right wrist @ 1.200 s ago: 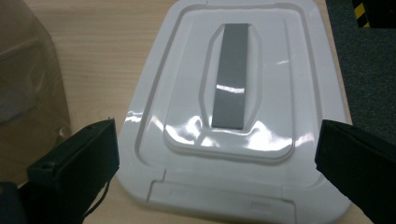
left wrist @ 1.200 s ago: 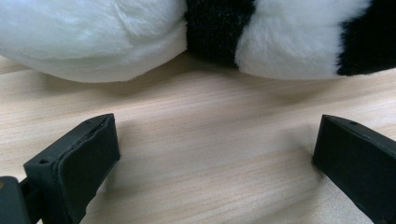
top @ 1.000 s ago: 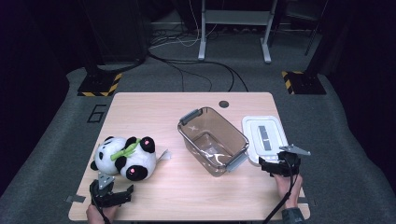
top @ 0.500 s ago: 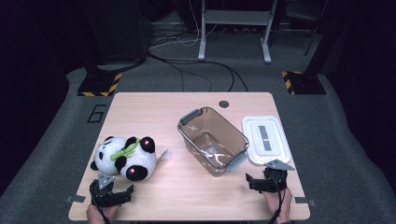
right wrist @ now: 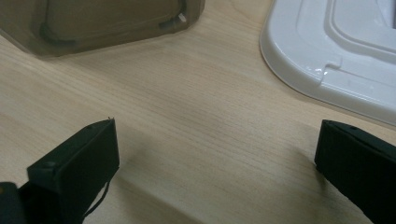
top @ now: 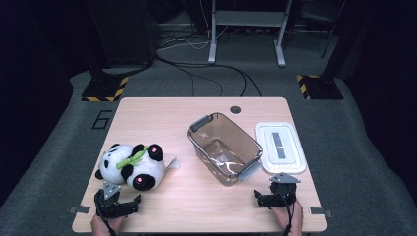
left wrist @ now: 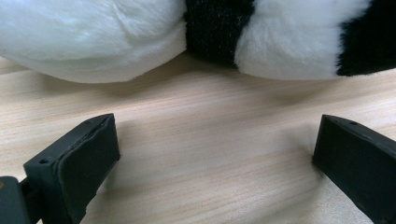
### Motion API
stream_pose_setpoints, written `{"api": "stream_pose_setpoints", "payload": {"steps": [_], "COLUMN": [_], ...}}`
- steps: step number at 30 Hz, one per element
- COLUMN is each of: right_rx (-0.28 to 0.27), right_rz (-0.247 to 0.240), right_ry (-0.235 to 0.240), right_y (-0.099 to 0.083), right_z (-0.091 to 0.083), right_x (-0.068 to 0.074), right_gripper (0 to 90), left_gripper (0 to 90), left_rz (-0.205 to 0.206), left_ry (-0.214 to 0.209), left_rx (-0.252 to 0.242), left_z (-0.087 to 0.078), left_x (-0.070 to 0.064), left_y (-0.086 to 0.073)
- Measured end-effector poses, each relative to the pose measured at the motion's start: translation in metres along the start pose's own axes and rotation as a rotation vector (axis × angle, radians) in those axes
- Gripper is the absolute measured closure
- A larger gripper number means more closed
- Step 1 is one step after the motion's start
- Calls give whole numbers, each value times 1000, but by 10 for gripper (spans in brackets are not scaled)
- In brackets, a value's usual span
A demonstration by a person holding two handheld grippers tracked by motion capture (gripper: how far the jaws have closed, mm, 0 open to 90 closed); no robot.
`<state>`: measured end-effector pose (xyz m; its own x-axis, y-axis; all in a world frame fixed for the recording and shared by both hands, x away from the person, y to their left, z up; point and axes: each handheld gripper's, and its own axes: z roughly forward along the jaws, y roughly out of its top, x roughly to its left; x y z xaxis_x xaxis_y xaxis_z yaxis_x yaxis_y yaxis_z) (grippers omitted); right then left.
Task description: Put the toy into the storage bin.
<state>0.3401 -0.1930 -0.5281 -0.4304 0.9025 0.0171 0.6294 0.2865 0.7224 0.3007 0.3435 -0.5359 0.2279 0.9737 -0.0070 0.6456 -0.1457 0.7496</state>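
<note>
A plush panda (top: 132, 165) lies on its side at the left of the wooden table (top: 177, 123); its white and black fur (left wrist: 233, 32) shows just beyond my left jaws. My left gripper (top: 119, 203) rests open on the table right in front of the panda, holding nothing. A clear brownish bin (top: 223, 148) stands empty mid-table, its corner (right wrist: 98, 23) in the right gripper view. A white lid (top: 279, 146) lies flat beside it, edge (right wrist: 327, 60) close ahead. My right gripper (top: 274, 195) sits open near the front edge, below the bin and lid.
A dark round grommet (top: 236, 109) sits at the table's far edge. Cables (top: 206, 64) trail over the grey floor behind, near a metal stand (top: 246, 29) and striped floor feet (top: 105, 89).
My right gripper has come back toward the table's front edge and a little left, away from the lid, and lowered onto the table. The left gripper has stayed put.
</note>
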Motion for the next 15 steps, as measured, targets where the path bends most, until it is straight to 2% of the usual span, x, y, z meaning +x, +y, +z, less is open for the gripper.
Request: {"api": "stream_pose_setpoints", "payload": {"steps": [8, 15], "right_rx": [11, 10], "right_rz": [-25, -31], "right_ry": [-1, 1], "right_y": [0, 0], "right_z": [2, 2], "right_x": [2, 1], "right_gripper": [0, 0], "left_gripper": [0, 0], "left_rz": [3, 26], "left_ry": [0, -30], "left_rx": [-1, 31], "left_z": [0, -2], "left_x": [1, 2], "left_y": [0, 2]}}
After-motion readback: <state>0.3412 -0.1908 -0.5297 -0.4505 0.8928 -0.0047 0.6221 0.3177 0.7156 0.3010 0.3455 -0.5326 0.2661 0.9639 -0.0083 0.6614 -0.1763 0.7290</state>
